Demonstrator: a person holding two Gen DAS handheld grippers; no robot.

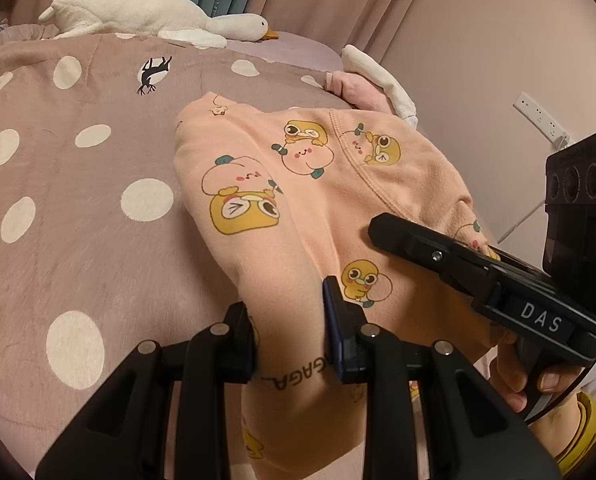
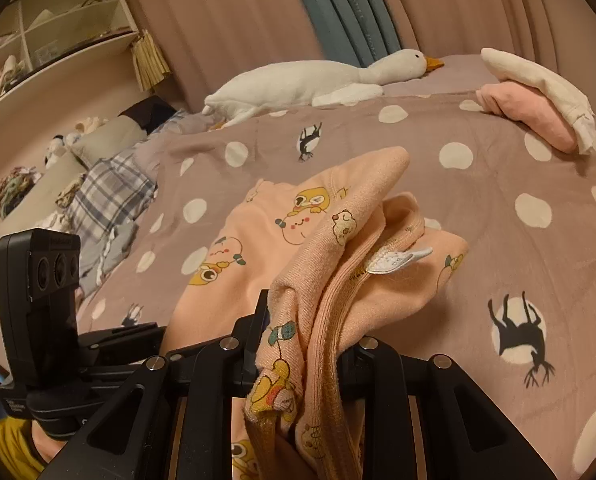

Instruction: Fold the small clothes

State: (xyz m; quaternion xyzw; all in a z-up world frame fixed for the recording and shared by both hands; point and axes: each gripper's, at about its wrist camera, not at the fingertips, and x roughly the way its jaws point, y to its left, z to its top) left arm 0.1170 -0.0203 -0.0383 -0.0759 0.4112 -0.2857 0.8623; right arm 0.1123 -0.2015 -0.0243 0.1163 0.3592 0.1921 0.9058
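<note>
Lying across the middle of the bed, one peach-coloured knitted child's garment printed with yellow ducks and round pink cartoon figures [image 1: 314,200] is seen, partly lifted at its near edge. A fold of it is pinched between the pads of the left gripper [image 1: 293,332], whose black jaws are pressed onto the cloth at 6 o'clock in the left wrist view. A bunched, ribbed hem of the same garment, with one white label [image 2: 394,260] showing, is clamped in the right gripper [image 2: 302,360] at 6 o'clock in the right wrist view. Two grippers are counted in all; in the left wrist view the right one is also seen at 4 o'clock, held by a hand [image 1: 526,376] above a yellow sleeve cuff [image 1: 582,428].

The garment rests on one mauve bedcover with white dots and black deer silhouettes [image 1: 77,168]. At 1 o'clock of the garment one folded pink garment [image 2: 526,116] is lying with one folded white garment [image 2: 538,80] on top of it. At 12 o'clock one white plush goose with an orange beak [image 2: 310,80] is stretched out. Behind it pink curtains [image 2: 225,20] and one teal curtain [image 2: 338,4] are hung. At 10 o'clock in the right wrist view a white shelf unit [image 2: 57,20] and a plaid cloth [image 2: 105,196] are seen.
</note>
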